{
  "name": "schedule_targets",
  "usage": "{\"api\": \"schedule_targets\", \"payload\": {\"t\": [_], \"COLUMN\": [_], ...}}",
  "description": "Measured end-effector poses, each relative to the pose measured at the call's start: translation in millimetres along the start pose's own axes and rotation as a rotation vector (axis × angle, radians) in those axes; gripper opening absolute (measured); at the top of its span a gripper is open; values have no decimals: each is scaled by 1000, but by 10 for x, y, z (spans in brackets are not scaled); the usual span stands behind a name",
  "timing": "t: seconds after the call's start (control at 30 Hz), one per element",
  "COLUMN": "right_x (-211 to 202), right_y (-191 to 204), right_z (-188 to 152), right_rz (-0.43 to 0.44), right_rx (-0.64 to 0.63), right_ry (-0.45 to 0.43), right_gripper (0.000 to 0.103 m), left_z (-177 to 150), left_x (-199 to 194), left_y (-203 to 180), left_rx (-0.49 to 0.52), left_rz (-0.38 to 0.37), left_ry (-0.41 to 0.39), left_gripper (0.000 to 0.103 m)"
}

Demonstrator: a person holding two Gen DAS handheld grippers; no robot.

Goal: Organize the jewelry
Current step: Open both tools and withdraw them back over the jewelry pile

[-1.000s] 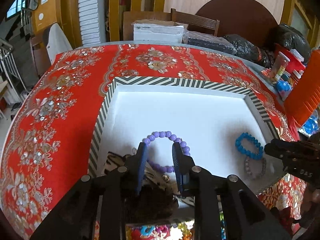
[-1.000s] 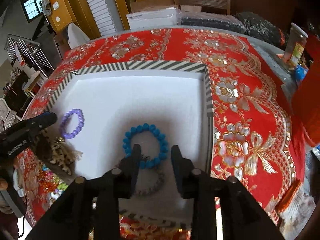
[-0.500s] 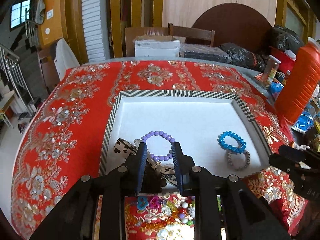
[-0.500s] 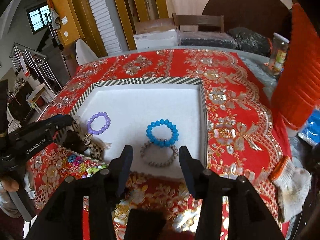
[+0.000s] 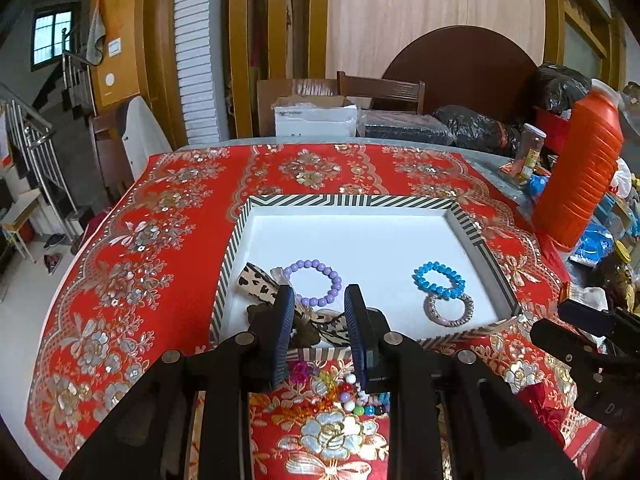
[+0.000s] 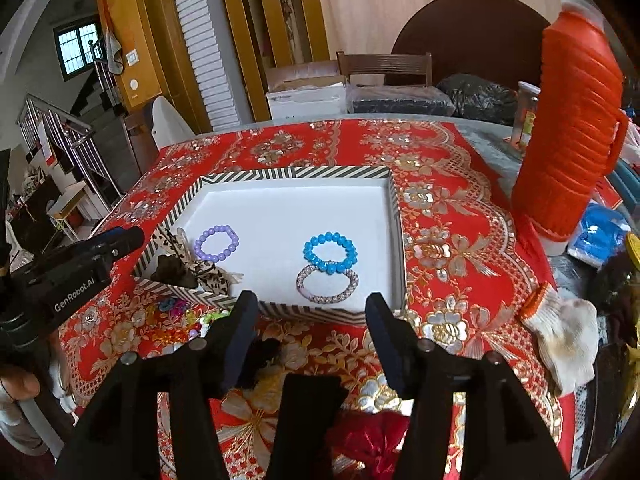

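Embroidered red tablecloth (image 6: 440,184); left gripper (image 5: 316,320) fingers narrow, empty; right gripper (image 6: 308,320) fingers opening, empty.

A tray (image 6: 396,216) sits on the counter (image 6: 448,216) near its front edge. In the tray's front left corner lies a bow (image 6: 200,268), with a bead bracelet (image 6: 216,242) just behind and to its right. Toward the tray's front right, a second bead bracelet (image 6: 330,253) overlaps the back of a woven bracelet (image 6: 327,282). Loose beads (image 6: 180,316) lie on the counter before the tray's front left corner. A jug (image 6: 568,128) stands at the counter's right edge, a jar (image 6: 526,120) behind it, and a glove (image 6: 560,332) lies near the front right. A box (image 6: 306,96) sits behind the counter's back edge.
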State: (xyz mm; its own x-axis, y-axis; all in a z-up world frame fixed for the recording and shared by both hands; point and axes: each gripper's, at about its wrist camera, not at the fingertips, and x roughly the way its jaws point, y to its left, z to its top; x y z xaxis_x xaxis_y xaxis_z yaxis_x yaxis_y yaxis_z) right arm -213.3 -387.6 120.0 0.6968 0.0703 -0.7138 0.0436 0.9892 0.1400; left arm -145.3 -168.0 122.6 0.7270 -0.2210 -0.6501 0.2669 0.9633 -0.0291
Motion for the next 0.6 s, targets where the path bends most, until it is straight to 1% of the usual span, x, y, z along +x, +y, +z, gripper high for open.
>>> {"api": "schedule_targets", "payload": {"t": [0.33,0.6], "right_x": [-181,-257], "right_y": [65,109], "right_z": [-80,-115], "right_rz": [7,13], "right_rx": [-4,-11], "right_ry": [-18,-21], "right_gripper": [61,62], "left_z": [-84,-142], "left_x": [-218,-311], "left_y": [-78,-112], "left_rx": [17,24], "left_rz": [-5,-10], "left_ry": [-28,-31], "left_gripper": [25,25]}}
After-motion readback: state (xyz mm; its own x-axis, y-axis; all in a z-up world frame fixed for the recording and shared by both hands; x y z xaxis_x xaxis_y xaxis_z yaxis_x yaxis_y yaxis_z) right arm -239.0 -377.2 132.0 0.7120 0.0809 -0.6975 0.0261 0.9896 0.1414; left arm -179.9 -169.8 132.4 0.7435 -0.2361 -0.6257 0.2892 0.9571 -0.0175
